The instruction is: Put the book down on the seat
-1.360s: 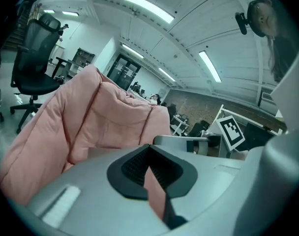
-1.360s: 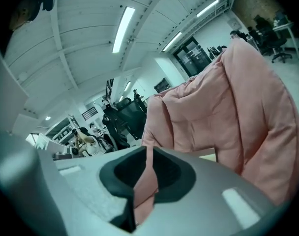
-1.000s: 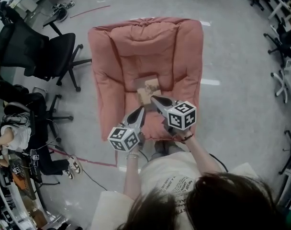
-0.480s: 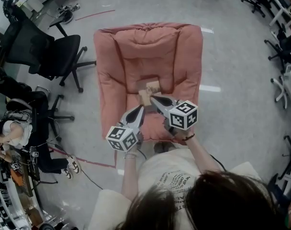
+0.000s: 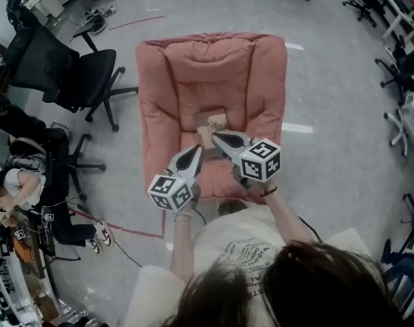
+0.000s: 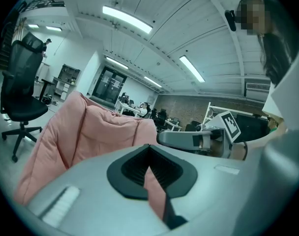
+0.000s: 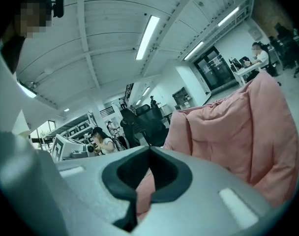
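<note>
Nothing legible is showing in any view. The person's pale shirt (image 5: 242, 252) is carrying dark print across the chest, possibly lettering, but it is blurring beyond reading. The left marker cube (image 5: 169, 191) and the right marker cube (image 5: 260, 160) are displaying only black-and-white square patterns (no letters or digits).

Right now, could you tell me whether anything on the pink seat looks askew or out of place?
Only slightly: the book lies near the middle of the pink seat, seemingly at a slant to the cushion's edges. It shows too small to check for damage. Nothing else stands out.
</note>
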Motion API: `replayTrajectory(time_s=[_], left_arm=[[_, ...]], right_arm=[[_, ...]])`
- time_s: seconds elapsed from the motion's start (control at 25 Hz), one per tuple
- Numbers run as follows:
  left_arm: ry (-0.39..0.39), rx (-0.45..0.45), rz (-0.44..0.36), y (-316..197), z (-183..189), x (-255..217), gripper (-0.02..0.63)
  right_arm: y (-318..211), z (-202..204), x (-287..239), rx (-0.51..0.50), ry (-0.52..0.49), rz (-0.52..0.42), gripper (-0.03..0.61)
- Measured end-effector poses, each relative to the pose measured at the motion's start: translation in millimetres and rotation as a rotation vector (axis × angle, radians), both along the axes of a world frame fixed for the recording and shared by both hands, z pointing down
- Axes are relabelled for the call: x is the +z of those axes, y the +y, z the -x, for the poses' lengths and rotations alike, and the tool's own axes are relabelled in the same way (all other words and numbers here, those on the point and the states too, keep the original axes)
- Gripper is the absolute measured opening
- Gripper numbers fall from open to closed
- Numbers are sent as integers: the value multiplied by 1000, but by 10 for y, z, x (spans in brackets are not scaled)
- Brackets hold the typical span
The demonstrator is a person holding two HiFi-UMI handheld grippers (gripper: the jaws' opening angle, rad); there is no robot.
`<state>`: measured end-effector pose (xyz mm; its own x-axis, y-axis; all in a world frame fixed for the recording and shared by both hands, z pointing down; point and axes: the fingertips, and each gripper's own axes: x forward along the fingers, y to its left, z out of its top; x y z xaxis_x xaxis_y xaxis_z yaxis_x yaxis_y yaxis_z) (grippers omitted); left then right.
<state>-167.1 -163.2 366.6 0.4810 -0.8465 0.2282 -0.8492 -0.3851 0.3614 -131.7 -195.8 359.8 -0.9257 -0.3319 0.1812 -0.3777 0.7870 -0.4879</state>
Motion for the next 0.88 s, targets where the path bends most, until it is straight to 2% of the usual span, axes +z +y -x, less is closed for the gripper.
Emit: replayTrajectory(time_s=[0.88], left_arm=[[-25,23,7,228,-79,56,-9]], right_arm=[[201,-101,-24,2,-30,-14,3]])
